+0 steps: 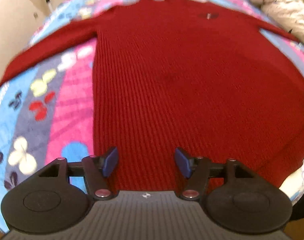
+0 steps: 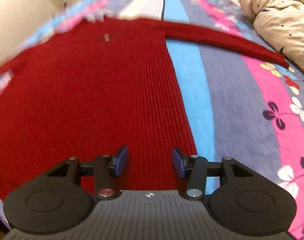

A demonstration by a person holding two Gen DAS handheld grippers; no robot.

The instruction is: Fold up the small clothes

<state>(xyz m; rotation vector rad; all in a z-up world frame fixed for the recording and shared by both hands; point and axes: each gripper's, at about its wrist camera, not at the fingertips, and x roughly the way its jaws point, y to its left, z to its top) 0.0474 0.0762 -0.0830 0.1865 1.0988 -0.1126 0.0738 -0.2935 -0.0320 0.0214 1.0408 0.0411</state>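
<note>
A red ribbed sweater (image 1: 171,76) lies flat on a striped, flowered blanket (image 1: 58,108), neck at the far end, sleeves spread to both sides. My left gripper (image 1: 146,161) hovers over its near hem by the left side edge, blue pads apart, nothing between them. In the right wrist view the same sweater (image 2: 88,92) fills the left half, with its right sleeve (image 2: 227,42) reaching out to the right. My right gripper (image 2: 150,161) stands over the hem near the sweater's right edge, jaws apart and empty. A small dark logo (image 2: 106,37) marks the chest.
A cream quilt with stars (image 2: 281,20) is bunched at the far right of the bed, touching the sleeve's cuff. A pale wall (image 2: 16,16) runs along the far left. The blanket (image 2: 241,110) lies bare to the right of the sweater.
</note>
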